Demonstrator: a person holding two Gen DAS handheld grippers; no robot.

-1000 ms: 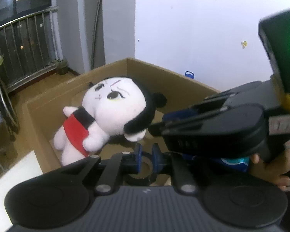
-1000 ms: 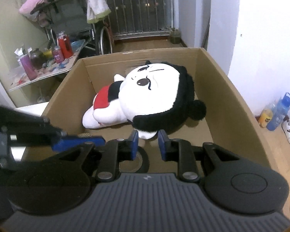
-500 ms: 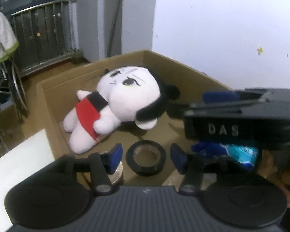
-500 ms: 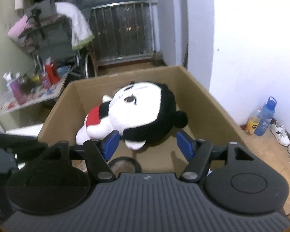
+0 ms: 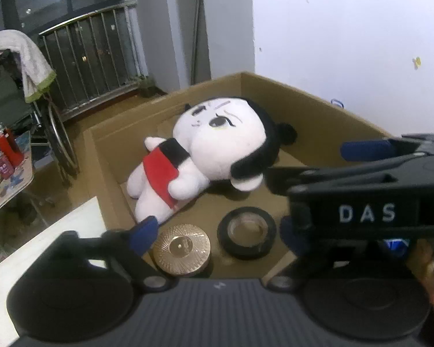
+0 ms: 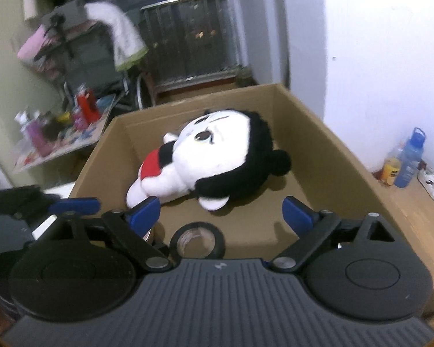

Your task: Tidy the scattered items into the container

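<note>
Both grippers over near edge of cardboard box (image 5: pixel 318 110), pointing down into it.

Left gripper (image 5: pixel 217 231): jaws spreading apart, nothing pinched. Black tape roll (image 5: pixel 247 232) flat on box floor just past fingertips, in line with gap, not touched. Gold round lid (image 5: pixel 182 248) right beside tape, toward box's left wall.

Right gripper (image 6: pixel 221 211): also opening up, empty. Same tape roll (image 6: pixel 198 243) under gap, loose.

Plush doll (image 5: pixel 217 156) deeper in box, lying on side, clear of both.

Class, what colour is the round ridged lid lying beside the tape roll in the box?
Gold, with fine radial ridges; the round lid shows best in the left wrist view.
</note>
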